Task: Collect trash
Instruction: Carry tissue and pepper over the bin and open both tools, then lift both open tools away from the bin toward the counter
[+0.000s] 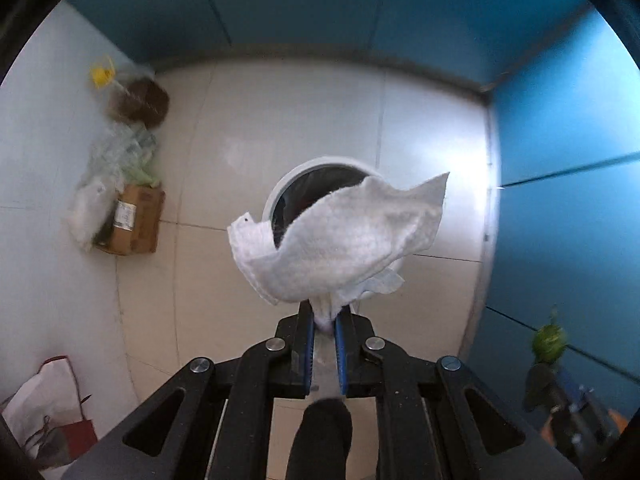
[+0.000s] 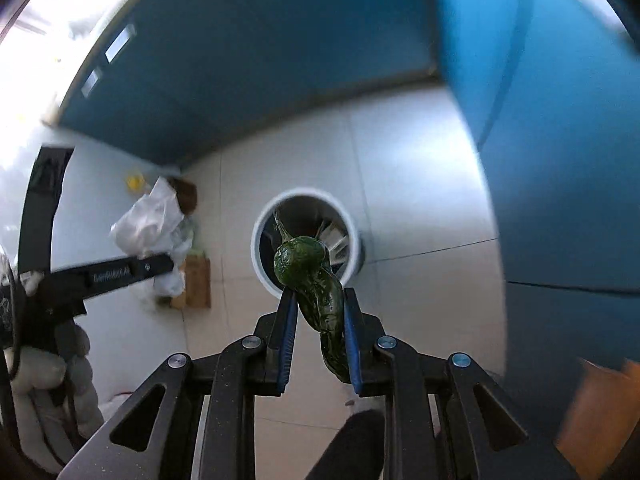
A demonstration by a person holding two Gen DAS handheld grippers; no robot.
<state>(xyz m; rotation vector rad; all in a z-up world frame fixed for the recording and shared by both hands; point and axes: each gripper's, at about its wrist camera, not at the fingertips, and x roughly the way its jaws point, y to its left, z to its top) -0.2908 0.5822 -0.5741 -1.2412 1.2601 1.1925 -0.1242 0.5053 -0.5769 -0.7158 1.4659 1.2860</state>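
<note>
My left gripper (image 1: 325, 312) points down and is shut on a crumpled white paper towel (image 1: 344, 236). The towel hangs over the open mouth of a round white-rimmed trash bin (image 1: 296, 172) standing on the tiled floor. Between the blue pads of my right gripper (image 2: 320, 296) sits a wrinkled dark green pepper (image 2: 316, 280), pinched and held above the same bin (image 2: 260, 232). In the left wrist view the pepper (image 1: 549, 340) shows at the lower right, blurred.
A trash pile lies against the pale wall: a cardboard box (image 1: 136, 224), clear plastic bags (image 1: 120, 152), a brown lump (image 1: 140, 100) and a yellow item (image 1: 102, 74). Blue panels (image 1: 560, 120) stand behind and to the right. A red-and-white paper bag (image 1: 48, 400) lies at the lower left.
</note>
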